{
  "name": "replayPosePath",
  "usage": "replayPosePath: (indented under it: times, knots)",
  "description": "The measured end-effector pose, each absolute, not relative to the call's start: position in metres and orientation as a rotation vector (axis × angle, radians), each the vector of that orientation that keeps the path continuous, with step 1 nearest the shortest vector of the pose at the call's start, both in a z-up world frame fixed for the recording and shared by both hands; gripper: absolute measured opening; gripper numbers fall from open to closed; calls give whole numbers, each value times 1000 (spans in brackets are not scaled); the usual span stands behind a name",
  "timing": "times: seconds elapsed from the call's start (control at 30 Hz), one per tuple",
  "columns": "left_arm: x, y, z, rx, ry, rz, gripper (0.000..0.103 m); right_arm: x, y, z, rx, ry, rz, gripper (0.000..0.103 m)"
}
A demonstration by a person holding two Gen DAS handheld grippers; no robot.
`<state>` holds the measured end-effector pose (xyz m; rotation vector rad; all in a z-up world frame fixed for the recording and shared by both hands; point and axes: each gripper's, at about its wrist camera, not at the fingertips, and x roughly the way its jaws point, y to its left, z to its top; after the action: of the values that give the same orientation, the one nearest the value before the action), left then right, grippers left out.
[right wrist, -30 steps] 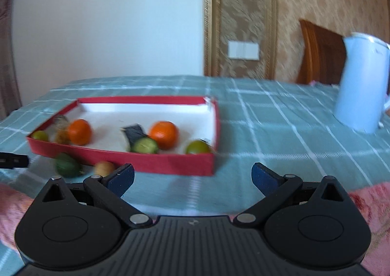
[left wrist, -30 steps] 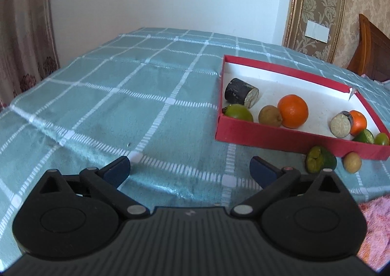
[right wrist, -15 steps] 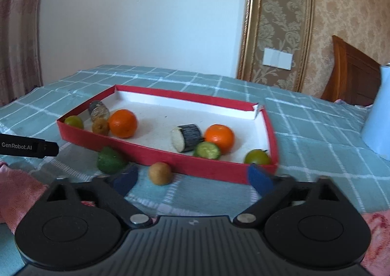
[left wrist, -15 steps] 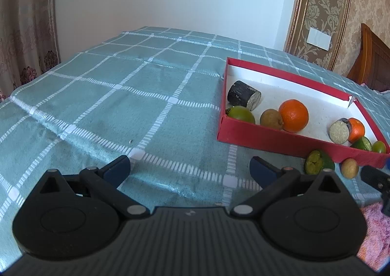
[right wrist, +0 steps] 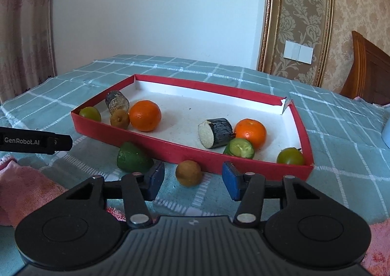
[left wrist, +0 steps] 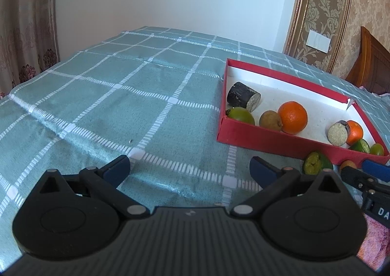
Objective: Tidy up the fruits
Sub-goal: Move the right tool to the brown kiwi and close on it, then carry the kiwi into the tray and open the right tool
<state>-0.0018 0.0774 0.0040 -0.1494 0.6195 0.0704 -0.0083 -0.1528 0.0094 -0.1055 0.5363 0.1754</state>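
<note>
Your right tongs [right wrist: 192,179] have just been closing; the blue pads [right wrist: 156,179] now stand partway in, with a small brown fruit [right wrist: 189,173] in the gap between them. Neither pad touches it yet, so nothing is pinched. The fruit sits on the checked teal surface [right wrist: 341,129], just in front of the red tray [right wrist: 170,150] near wall.

Just left of the left pad lies a green cut fruit [right wrist: 131,157], also on the surface, close against the tray wall.

Beyond the tongs, inside the tray:
- far left corner: a small green fruit [right wrist: 90,113], a dark cut stub [right wrist: 117,103], a brown fruit [right wrist: 120,118], an orange [right wrist: 145,115]
- ahead and right: a dark-skinned cut piece with pale face [right wrist: 215,132], a second orange [right wrist: 250,133], a cut green piece [right wrist: 240,148] leaning on the front wall
- near right corner: a round green fruit [right wrist: 290,156]

Your left tongs [left wrist: 189,166] are spread wide, nothing between the pads, hovering over bare surface left of the tray.

Readable writing: "GenRobot.AI" in white on the black finger of the left tongs that pokes in from the right camera's left edge. In the left view the right tongs' body shows "DA", cut off by the frame.

Pink cloth [right wrist: 26,188] lies on the surface below and left of the right tongs.
</note>
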Motion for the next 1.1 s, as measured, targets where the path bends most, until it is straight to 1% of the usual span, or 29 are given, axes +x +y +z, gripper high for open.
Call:
replayPosePath:
  times: [0.13, 0.27, 0.43, 0.47, 0.57, 0.83, 1.1]
  knots:
    - [-2, 77, 4, -146, 621, 71, 103, -4, -152, 8, -100, 552, 177, 44]
    - [-2, 77, 4, -148, 620, 71, 103, 0, -152, 7, -98, 572, 185, 39]
    - [-1, 77, 4, -144, 622, 72, 103, 5, -152, 6, -93, 592, 188, 39]
    - [-1, 77, 4, -144, 623, 72, 103, 6, -151, 5, -92, 603, 190, 32]
    - [-1, 77, 4, -143, 623, 73, 103, 9, -153, 4, -75, 612, 185, 28]
    - [0, 76, 4, -139, 626, 75, 103, 7, -156, 5, -54, 607, 192, 27]
    - [0, 75, 3, -132, 629, 77, 103, -9, -167, 10, -18, 556, 188, 27]
